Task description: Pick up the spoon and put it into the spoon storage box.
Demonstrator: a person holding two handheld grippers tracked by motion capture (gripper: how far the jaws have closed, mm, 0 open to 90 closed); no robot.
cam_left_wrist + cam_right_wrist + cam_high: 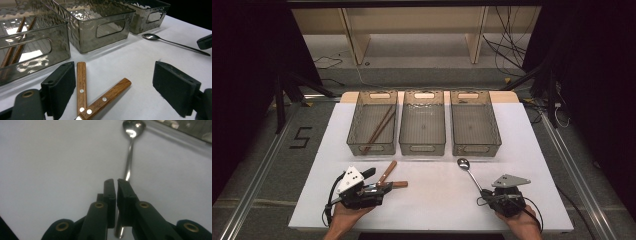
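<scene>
High view shows a white table (432, 200) with three smoked plastic bins (422, 123) in a row at its far side; the person's left gripper (377, 181) and right gripper (484, 196) sit at the near edge, each one in a hand.

Right gripper view looks along the right gripper (116, 182); its two black jaws stand almost together, with only a thin slit between them; the spoon (128, 165) lies on the table under them, its handle passing below the jaws and coming out again close to the camera, its bowl far ahead of the tips; the pads do not seem to press on the handle, but I cannot tell this for sure.

Left gripper view shows the left gripper (113, 82) with its jaws wide apart and nothing pressed between them; two wooden handles (103, 98) with metal rivets lie crossed on the table between the jaws, nearer to the left jaw; ahead of this gripper stands the first bin, which holds brown chopsticks (15, 47); the spoon (175, 43) lies further ahead and to the right.
</scene>
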